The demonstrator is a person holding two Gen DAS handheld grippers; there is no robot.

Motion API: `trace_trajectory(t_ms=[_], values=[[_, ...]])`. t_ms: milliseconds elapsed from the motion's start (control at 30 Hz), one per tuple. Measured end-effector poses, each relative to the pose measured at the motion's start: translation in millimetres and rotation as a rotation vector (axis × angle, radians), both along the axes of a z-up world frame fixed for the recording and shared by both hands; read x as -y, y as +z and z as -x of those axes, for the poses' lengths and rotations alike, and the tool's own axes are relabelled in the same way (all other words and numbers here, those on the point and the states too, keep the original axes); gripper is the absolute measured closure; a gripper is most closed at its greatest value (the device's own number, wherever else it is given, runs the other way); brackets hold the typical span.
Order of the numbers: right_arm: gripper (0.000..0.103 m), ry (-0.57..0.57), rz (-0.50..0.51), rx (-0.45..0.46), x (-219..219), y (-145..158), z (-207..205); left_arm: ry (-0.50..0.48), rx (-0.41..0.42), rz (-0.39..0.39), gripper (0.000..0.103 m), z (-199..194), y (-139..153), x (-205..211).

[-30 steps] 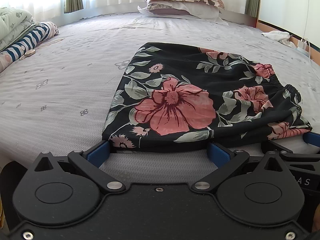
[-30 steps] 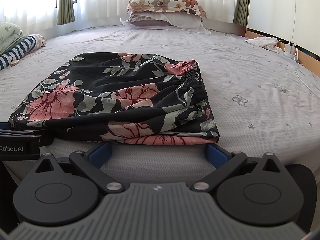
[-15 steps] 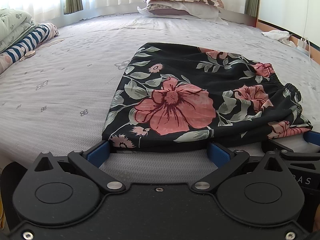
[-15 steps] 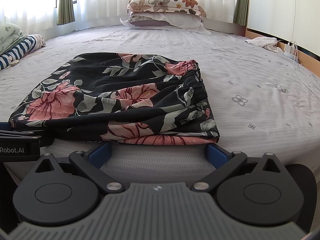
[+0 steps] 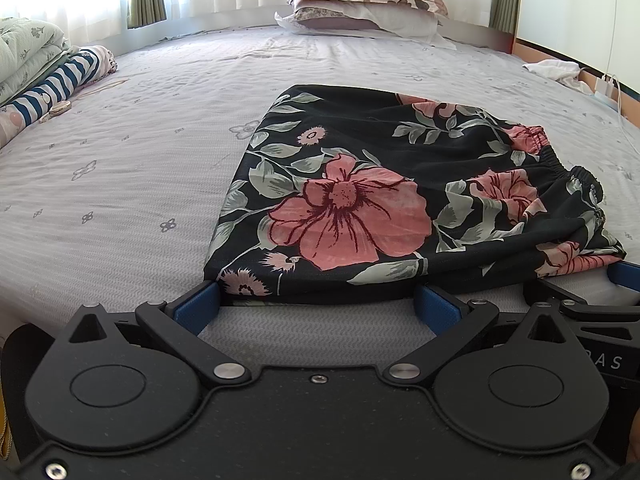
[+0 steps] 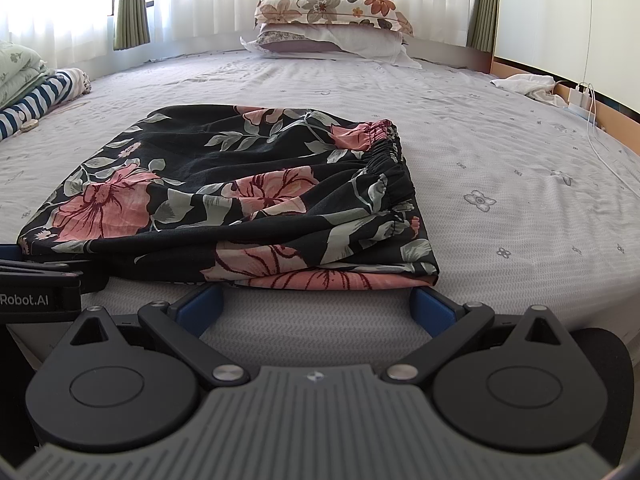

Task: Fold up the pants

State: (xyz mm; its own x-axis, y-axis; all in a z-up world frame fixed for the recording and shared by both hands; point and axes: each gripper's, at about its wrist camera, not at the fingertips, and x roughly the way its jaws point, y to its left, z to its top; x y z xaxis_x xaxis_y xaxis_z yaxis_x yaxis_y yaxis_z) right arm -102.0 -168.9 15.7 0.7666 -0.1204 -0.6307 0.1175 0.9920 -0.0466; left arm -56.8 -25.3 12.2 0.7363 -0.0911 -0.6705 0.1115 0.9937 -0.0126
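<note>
Left fingers (image 5: 316, 300) spread wide, empty, at near hem of pants (image 5: 384, 200). Right fingers (image 6: 316, 300) likewise spread, empty, at near edge of stacked layers. Probably released after fold. Pants folded compact on bed (image 5: 140, 152), waistband at 3 o'clock. Pillows (image 6: 332, 24) at 12, curtained window behind, striped bedding (image 5: 60, 88) at 10.

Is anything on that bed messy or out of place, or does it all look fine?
Mostly tidy. The floral pants lie folded flat, though the layers at the near right corner are not quite flush. The one untidy thing is a crumpled white cloth at the bed's far right edge, beside a charger cable.
</note>
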Motion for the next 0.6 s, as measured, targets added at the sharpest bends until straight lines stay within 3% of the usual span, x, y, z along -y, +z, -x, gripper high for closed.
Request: trace_trajectory(t_ms=[600], values=[[0.000, 0.001, 0.001, 0.000, -0.3, -0.4, -0.1, -0.001, 0.001, -0.002, 0.000, -0.5, -1.1, 0.0]])
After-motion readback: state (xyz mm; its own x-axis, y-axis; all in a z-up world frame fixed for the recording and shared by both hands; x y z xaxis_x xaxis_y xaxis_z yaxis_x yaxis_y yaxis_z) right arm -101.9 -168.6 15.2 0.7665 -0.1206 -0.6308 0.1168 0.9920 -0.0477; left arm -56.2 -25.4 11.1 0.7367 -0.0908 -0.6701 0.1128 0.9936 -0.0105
